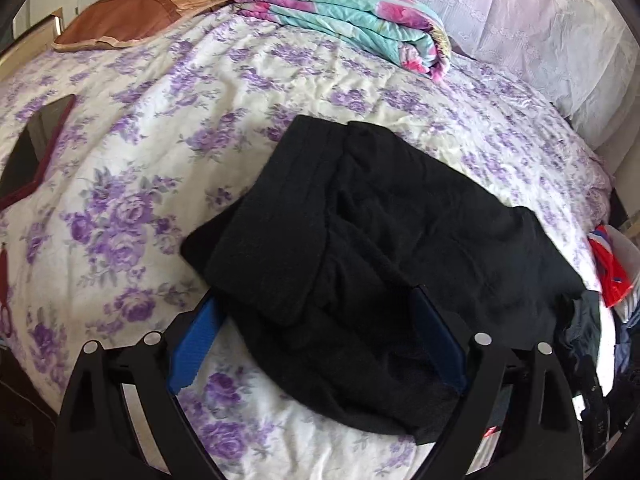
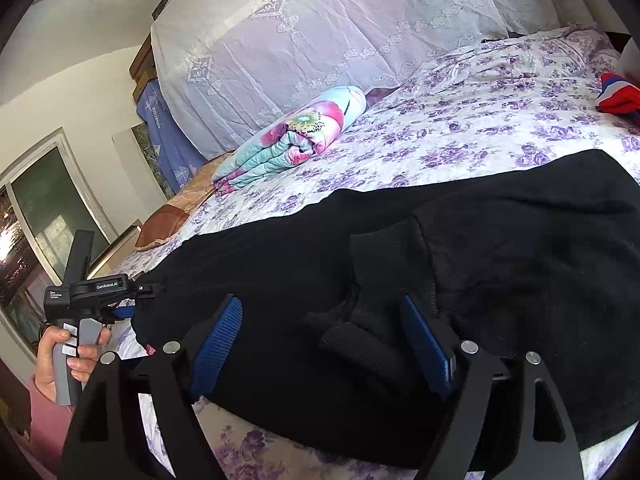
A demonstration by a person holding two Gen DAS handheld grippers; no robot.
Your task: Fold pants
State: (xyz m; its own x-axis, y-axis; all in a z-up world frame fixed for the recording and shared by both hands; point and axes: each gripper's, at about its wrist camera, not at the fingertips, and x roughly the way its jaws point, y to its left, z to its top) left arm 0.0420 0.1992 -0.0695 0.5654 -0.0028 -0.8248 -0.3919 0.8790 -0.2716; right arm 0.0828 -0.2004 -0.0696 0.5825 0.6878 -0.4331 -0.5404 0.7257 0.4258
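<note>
Blue-padded fingers of the left gripper [image 1: 316, 344] stand wide apart over the near edge of the black pants [image 1: 360, 248], one finger on the bedspread beside the cloth and the other pressed onto it; nothing is pinched between them. Seen from the right wrist, the right gripper [image 2: 324, 344] is spread just as wide, both fingers straddling a bunched ridge of the pants [image 2: 400, 264] without closing on it. One pair of pants lies folded in rumpled layers on the purple-flowered bedspread [image 1: 152, 160], near the bed's front edge. Around it, one folded turquoise-and-pink quilt [image 1: 352, 20] sits well back toward the white lace-draped headboard [image 2: 320, 32], and one brown pillow [image 1: 132, 20] lies at the far corner. One red-framed dark object [image 1: 36, 152] rests on the bedspread to the left. Red cloth [image 2: 618, 98] lies off to the right. The left hand [image 2: 68, 360] grips its tool's grey handle at the pants' left end.
</note>
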